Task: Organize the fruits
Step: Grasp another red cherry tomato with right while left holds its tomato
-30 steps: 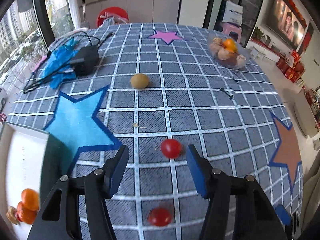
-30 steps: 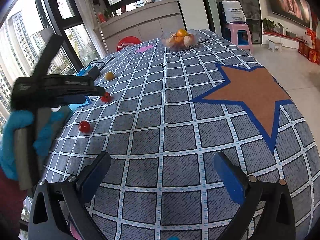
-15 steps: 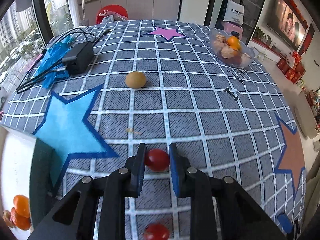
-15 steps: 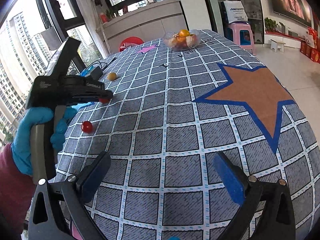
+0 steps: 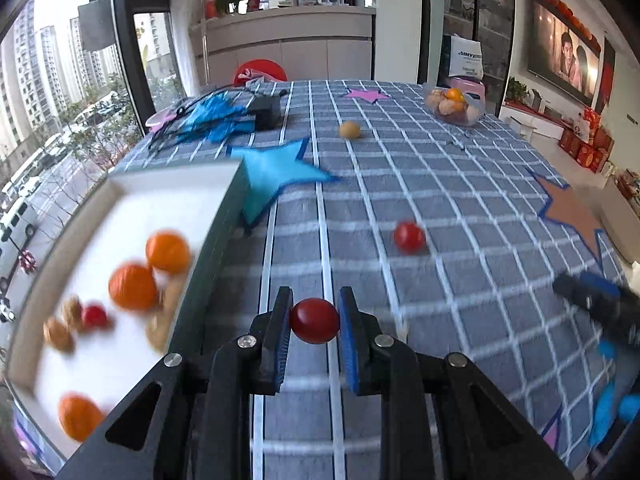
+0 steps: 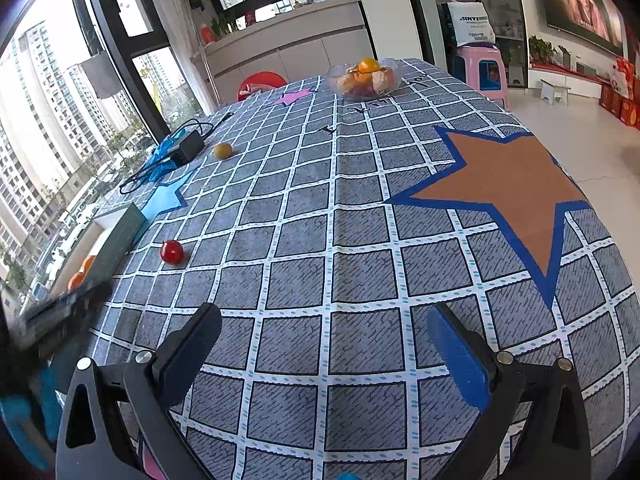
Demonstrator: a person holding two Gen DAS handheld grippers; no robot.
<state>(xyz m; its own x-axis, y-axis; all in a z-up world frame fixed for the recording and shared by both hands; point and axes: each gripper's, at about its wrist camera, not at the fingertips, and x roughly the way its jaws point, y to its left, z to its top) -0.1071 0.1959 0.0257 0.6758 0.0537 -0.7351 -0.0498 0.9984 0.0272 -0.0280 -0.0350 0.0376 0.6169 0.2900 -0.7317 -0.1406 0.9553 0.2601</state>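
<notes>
My left gripper (image 5: pixel 314 320) is shut on a red cherry tomato (image 5: pixel 314 321) and holds it above the tablecloth, just right of a white box (image 5: pixel 120 196). The box holds oranges (image 5: pixel 133 286), walnuts and a small red fruit. A second red tomato (image 5: pixel 409 237) lies on the cloth; it also shows in the right wrist view (image 6: pixel 172 251). A yellow fruit (image 5: pixel 350 129) lies farther back. My right gripper (image 6: pixel 324 344) is open and empty above the cloth. The left gripper appears blurred at the left edge of the right wrist view (image 6: pixel 60 312).
A clear bowl (image 5: pixel 454 106) of fruit stands at the far right of the table. A black power adapter (image 5: pixel 264 112) with cables and blue plastic (image 5: pixel 212 120) lies at the far left. The table edge drops off on the right, by the orange star (image 6: pixel 504 184).
My left gripper closed on the tomato, lifted it and swung left toward the white box. The right gripper stayed open and hardly moved.
</notes>
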